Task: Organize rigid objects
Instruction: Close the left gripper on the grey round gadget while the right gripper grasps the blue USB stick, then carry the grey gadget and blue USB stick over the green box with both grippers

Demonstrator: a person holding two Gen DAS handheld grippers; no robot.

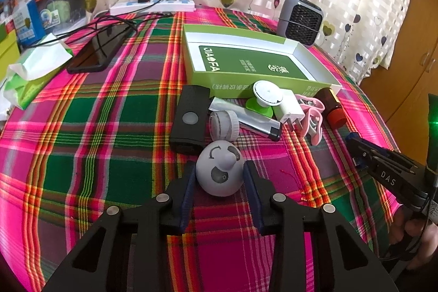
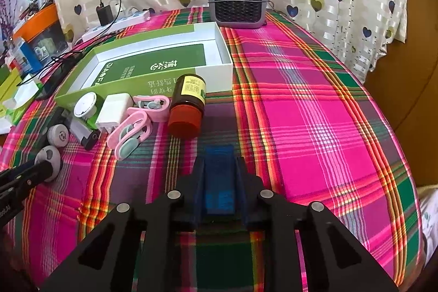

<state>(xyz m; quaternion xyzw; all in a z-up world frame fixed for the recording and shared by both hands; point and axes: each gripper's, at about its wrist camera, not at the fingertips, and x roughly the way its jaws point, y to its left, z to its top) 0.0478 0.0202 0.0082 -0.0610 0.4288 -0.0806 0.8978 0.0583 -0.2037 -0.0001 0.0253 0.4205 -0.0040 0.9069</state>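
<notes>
A grey ball toy (image 1: 220, 171) with a drawn face sits on the plaid cloth, and my left gripper (image 1: 219, 165) is shut on it, a pad against each side. Behind it lie a black box (image 1: 190, 118), a white cap (image 1: 223, 125), a silver tube (image 1: 246, 119), a white charger (image 1: 290, 108), pink clips (image 1: 312, 116) and a brown bottle (image 2: 187, 103) on its side. An open green box (image 1: 202, 78) stands behind them. My right gripper (image 2: 219, 159) is low over the cloth, shut on a flat blue block (image 2: 219, 182).
A grey fan heater (image 2: 236, 2) stands at the back by the curtain. A power strip (image 1: 153, 7), cables, a dark phone (image 1: 101, 51) and a tissue pack (image 1: 35, 67) occupy the left. Bare plaid cloth (image 2: 314, 114) stretches to the right.
</notes>
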